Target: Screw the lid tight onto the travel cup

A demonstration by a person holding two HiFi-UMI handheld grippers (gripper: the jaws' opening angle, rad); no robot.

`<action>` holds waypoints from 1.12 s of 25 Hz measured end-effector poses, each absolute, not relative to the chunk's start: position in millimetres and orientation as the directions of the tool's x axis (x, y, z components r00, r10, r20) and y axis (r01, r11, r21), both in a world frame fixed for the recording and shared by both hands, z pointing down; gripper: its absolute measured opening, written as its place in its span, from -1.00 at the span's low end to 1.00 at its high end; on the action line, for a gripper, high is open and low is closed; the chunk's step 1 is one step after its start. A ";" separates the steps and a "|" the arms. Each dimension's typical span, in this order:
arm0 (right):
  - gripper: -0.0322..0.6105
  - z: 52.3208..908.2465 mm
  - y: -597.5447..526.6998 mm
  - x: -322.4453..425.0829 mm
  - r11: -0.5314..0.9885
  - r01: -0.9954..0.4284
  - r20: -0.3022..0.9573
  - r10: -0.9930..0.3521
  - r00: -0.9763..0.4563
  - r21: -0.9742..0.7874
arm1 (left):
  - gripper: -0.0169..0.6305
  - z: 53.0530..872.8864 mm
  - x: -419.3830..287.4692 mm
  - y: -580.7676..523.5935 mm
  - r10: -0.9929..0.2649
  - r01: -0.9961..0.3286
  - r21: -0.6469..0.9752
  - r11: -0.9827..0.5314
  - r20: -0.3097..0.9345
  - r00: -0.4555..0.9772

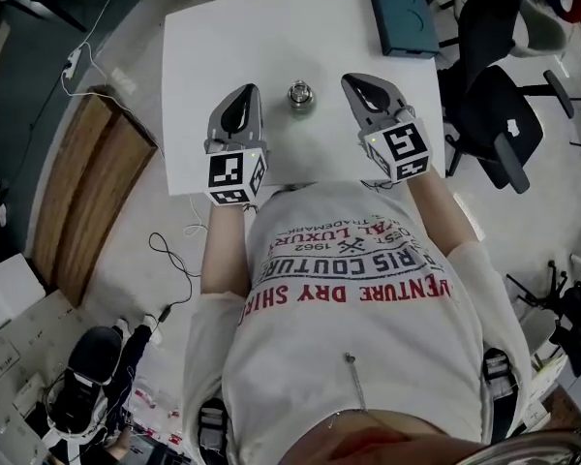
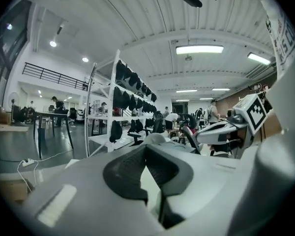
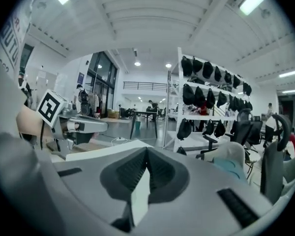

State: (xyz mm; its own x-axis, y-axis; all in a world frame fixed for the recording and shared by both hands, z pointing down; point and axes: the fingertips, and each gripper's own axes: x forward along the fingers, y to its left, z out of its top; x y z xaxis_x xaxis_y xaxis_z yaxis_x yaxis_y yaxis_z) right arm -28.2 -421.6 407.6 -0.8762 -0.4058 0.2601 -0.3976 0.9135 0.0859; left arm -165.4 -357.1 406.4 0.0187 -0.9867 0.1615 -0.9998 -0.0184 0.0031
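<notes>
Both tongs are closed on nothing. Your left tongs (image 1: pixel 244 93) hang over the near left part of the counter (image 1: pixel 198 56), and in the left gripper view the dark ribbed pads (image 2: pixel 125 173) meet at the tip with no object between them. Your right tongs (image 1: pixel 358 83) hang over the near right part, and in the right gripper view the pads (image 3: pixel 163 173) meet the same way.

The travel cup (image 1: pixel 301 96) stands on the counter between the two tongs, a little farther out than their tips and touched by neither. You see it only from straight above, as a small shiny round top. From there you cannot tell the lid from the body, nor whether it is screwed down.

Neither gripper view shows the cup. Both look out level across the room at a white rack of dark hanging items (image 2: pixel 130 95), so the jaws' own housing blocks the low foreground. The left gripper view catches your right tongs at its right edge.

A flat teal case (image 1: pixel 403 17) lies at the far right corner of the counter, what it holds not visible. A black office chair (image 1: pixel 499 114) stands just right of the counter. Your shirt (image 1: pixel 358 298) covers the near edge of the counter and most of the floor below it.
</notes>
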 end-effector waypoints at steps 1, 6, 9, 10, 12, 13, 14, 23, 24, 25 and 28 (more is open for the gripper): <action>-0.87 404.0 -423.0 -26.5 0.908 -0.410 0.251 -0.417 -0.874 0.082 | -0.91 398.9 -166.0 -357.8 -0.988 -1.000 0.000 -0.031 0.152 0.030; -0.87 395.6 -422.4 -28.1 0.893 -0.439 0.230 -0.449 -0.863 0.097 | -0.91 374.2 -171.3 -359.0 -0.990 -0.997 -0.002 -0.074 0.116 0.074; -0.87 389.7 -421.2 -31.5 0.893 -0.442 0.213 -0.450 -0.867 0.087 | -0.91 368.9 -174.3 -359.2 -0.991 -0.996 -0.004 -0.087 0.105 0.086; -0.87 387.7 -421.2 -32.6 0.893 -0.442 0.207 -0.450 -0.869 0.083 | -0.91 368.6 -174.8 -359.6 -0.990 -0.996 -0.007 -0.093 0.107 0.092; -0.87 386.4 -419.7 -34.5 0.893 -0.443 0.207 -0.449 -0.869 0.076 | -0.91 368.0 -175.2 -358.3 -0.988 -0.994 -0.007 -0.106 0.110 0.104; -0.87 386.6 -417.9 -35.5 0.893 -0.443 0.209 -0.449 -0.869 0.077 | -0.91 367.2 -175.8 -356.6 -0.988 -0.994 -0.007 -0.110 0.109 0.109; -0.87 387.0 -415.9 -36.6 0.894 -0.441 0.211 -0.447 -0.869 0.079 | -0.91 365.9 -176.8 -354.8 -0.988 -0.994 -0.007 -0.113 0.106 0.112; -0.87 387.1 -409.2 -37.0 0.889 -0.446 0.224 -0.458 -0.860 0.106 | -0.91 358.2 -171.8 -354.5 -0.986 -0.990 -0.011 -0.138 0.099 0.136; -0.87 386.7 -409.0 -36.2 0.889 -0.445 0.224 -0.457 -0.861 0.106 | -0.91 357.5 -169.4 -355.3 -0.985 -0.990 -0.007 -0.144 0.100 0.142; -0.87 386.2 -408.6 -36.0 0.891 -0.441 0.223 -0.453 -0.863 0.103 | -0.91 357.2 -167.3 -356.1 -0.983 -0.989 -0.002 -0.151 0.103 0.150; -0.87 383.8 -405.1 -40.3 0.905 -0.415 0.210 -0.425 -0.881 0.092 | -0.91 355.4 -165.3 -358.1 -0.982 -0.987 0.013 -0.157 0.105 0.158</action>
